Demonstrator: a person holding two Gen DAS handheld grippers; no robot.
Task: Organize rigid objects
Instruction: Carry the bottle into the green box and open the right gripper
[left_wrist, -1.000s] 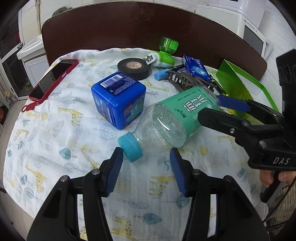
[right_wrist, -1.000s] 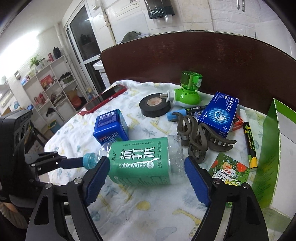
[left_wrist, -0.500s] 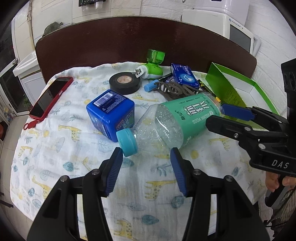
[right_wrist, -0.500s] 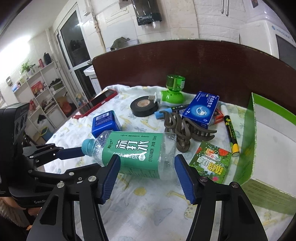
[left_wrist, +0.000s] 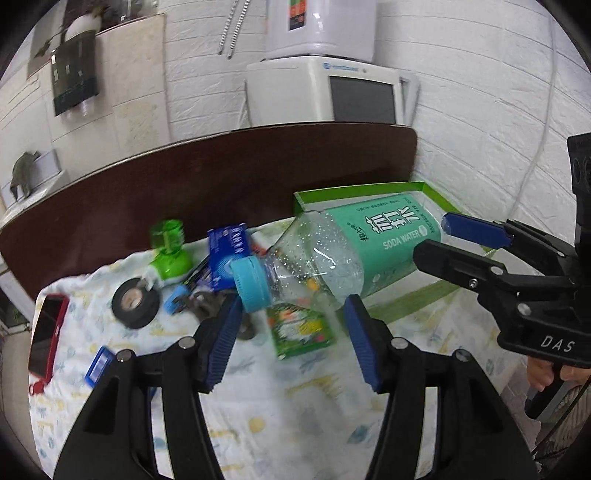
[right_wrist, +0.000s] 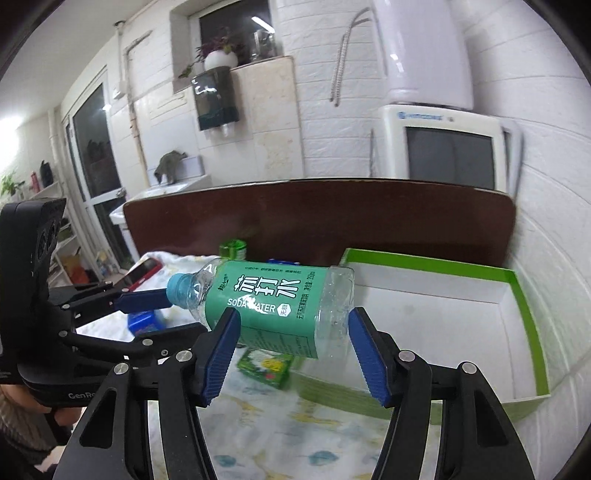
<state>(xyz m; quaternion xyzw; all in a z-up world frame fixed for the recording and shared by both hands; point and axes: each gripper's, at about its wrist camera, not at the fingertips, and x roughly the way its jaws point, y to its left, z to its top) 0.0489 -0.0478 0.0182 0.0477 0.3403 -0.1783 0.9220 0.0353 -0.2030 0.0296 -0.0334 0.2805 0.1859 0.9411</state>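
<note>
A: Horizontally, the soda water bottle (right_wrist: 273, 306) hangs in the air above the patterned cloth (left_wrist: 295, 406), its base toward the green-rimmed box (right_wrist: 517, 295). What holds it?

B: The right gripper (right_wrist: 291, 350) pinches the labelled body between its blue pads (right_wrist: 218, 354). The left gripper (left_wrist: 291, 339) sits at the neck end, its pads (left_wrist: 221, 339) flanking the blue cap (left_wrist: 251, 284); whether they press on the bottle cannot be told.

A: What lies beneath?

B: On the cloth rest a black tape roll (left_wrist: 135, 302), a green vaporizer (left_wrist: 170, 254), a blue carton (left_wrist: 229, 258), a green packet (left_wrist: 299, 328) and a red phone (left_wrist: 48, 339). The box stands just beside the cloth's right edge.
</note>
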